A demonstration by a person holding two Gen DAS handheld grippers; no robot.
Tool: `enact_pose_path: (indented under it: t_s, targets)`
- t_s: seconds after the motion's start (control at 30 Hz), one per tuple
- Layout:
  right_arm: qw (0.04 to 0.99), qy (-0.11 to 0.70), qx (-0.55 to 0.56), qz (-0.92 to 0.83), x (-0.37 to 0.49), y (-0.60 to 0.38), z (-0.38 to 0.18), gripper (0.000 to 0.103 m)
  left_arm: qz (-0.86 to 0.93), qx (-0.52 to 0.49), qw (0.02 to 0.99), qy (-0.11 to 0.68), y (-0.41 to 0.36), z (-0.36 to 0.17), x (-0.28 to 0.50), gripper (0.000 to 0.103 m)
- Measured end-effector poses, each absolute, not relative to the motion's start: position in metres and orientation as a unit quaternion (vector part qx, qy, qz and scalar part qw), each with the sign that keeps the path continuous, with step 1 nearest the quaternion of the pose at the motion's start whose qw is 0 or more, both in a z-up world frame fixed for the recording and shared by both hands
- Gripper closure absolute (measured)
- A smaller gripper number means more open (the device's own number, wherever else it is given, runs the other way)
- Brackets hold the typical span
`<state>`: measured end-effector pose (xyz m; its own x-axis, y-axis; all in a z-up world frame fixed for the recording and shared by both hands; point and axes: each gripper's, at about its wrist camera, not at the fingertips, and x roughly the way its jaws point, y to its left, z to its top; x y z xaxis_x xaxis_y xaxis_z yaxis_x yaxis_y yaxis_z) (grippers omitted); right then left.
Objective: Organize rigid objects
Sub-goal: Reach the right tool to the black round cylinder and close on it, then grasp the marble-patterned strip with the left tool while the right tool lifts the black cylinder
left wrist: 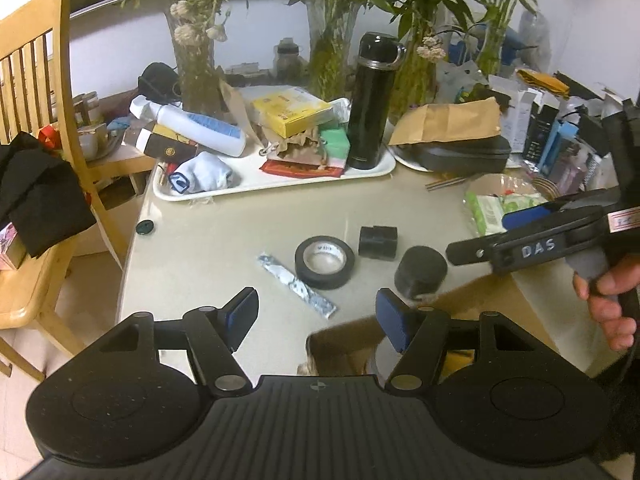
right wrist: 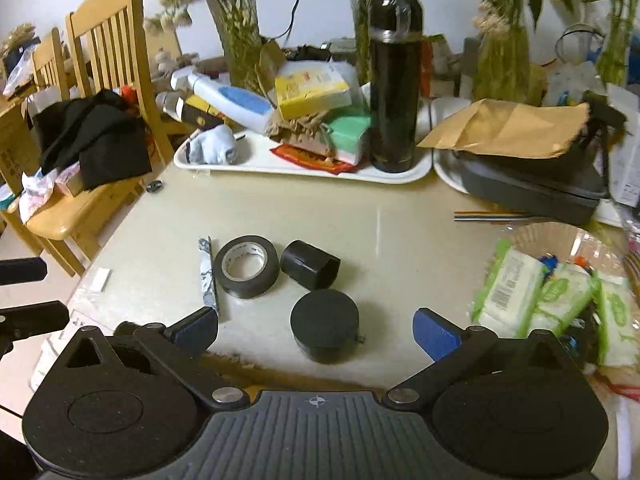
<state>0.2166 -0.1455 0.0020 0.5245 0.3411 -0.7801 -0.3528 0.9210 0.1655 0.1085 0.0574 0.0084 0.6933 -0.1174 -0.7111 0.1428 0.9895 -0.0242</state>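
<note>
looks like we haven't started: tape roll (right wrist: 245,266), black cap (right wrist: 325,326), small black tube (right wrist: 310,265) and foil stick (right wrist: 208,276) all lie loose mid-table. left gripper (left wrist: 316,320) and right gripper (right wrist: 316,330) both gape, holding nothing.

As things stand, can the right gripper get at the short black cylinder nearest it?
Probably yes. The right gripper is open and empty, and the black cylinder stands upright just ahead between its fingers, apart from the tape roll.
</note>
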Motion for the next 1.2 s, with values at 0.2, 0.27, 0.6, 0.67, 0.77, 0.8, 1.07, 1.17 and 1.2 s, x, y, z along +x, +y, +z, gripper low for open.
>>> enact_pose_path:
  t_s: [0.2, 0.27, 0.6, 0.67, 0.77, 0.8, 1.07, 1.17, 1.2]
  targets:
    - [0.853, 0.477, -0.04, 0.208, 0.247, -0.13, -0.03, 0.001, -0.058, -0.005, 0.914, 0.402, 0.061, -0.002, 0.141, 0.039]
    - [0.845, 0.492, -0.042, 0.206, 0.256, -0.127, -0.039, 0.002, -0.054, -0.004, 0.911, 0.409, 0.063, -0.005, 0.154, 0.039]
    - [0.801, 0.568, -0.056, 0.181, 0.287, -0.121, -0.076, 0.014, -0.03, -0.038, 0.878, 0.477, 0.085, -0.049, 0.209, 0.039]
    - [0.797, 0.574, -0.06, 0.181, 0.288, -0.12, -0.078, 0.017, -0.03, -0.044, 0.872, 0.486, 0.087, -0.054, 0.215, 0.039]
    - [0.792, 0.578, -0.06, 0.187, 0.29, -0.117, -0.08, 0.025, -0.031, -0.049, 0.866, 0.496, 0.087, -0.06, 0.224, 0.039]
    - [0.79, 0.58, -0.061, 0.19, 0.289, -0.115, -0.08, 0.027, -0.032, -0.05, 0.863, 0.502, 0.086, -0.062, 0.227, 0.039]
    - [0.791, 0.574, -0.075, 0.199, 0.283, -0.109, -0.077, 0.038, -0.037, -0.043, 0.841, 0.538, 0.076, -0.081, 0.245, 0.039]
    - [0.801, 0.561, -0.074, 0.196, 0.282, -0.111, -0.067, 0.039, -0.041, -0.045, 0.838, 0.542, 0.071, -0.084, 0.249, 0.039]
    - [0.804, 0.557, -0.072, 0.195, 0.283, -0.112, -0.063, 0.039, -0.042, -0.043, 0.838, 0.543, 0.069, -0.085, 0.251, 0.039]
